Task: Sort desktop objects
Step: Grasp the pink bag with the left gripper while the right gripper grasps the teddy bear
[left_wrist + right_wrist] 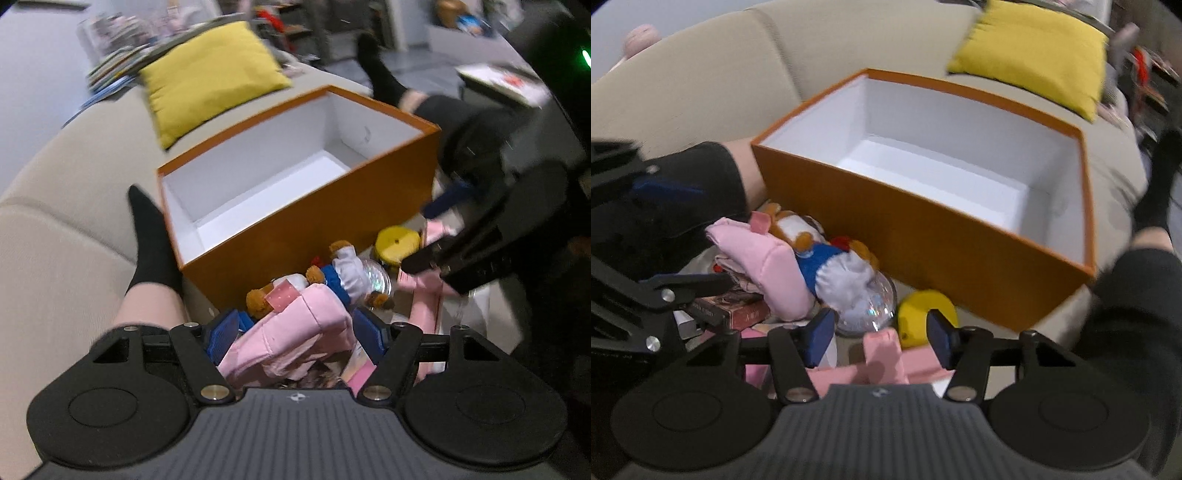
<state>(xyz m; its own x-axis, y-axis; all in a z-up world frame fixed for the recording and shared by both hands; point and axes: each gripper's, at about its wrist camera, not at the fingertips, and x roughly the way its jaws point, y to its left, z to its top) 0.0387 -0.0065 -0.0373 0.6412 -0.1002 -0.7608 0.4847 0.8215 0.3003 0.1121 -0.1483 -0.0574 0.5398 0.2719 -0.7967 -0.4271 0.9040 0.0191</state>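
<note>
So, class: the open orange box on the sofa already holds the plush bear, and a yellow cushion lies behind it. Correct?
Not quite. The orange box is empty, as the right wrist view shows; the plush bear lies outside in front of it. The yellow cushion is behind.

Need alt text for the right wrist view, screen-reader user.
An empty orange box with a white interior sits on a beige sofa, behind a pile of toys including a plush bear and a pink pouch. The right gripper hangs open over a pink item, beside a yellow toy.
</note>
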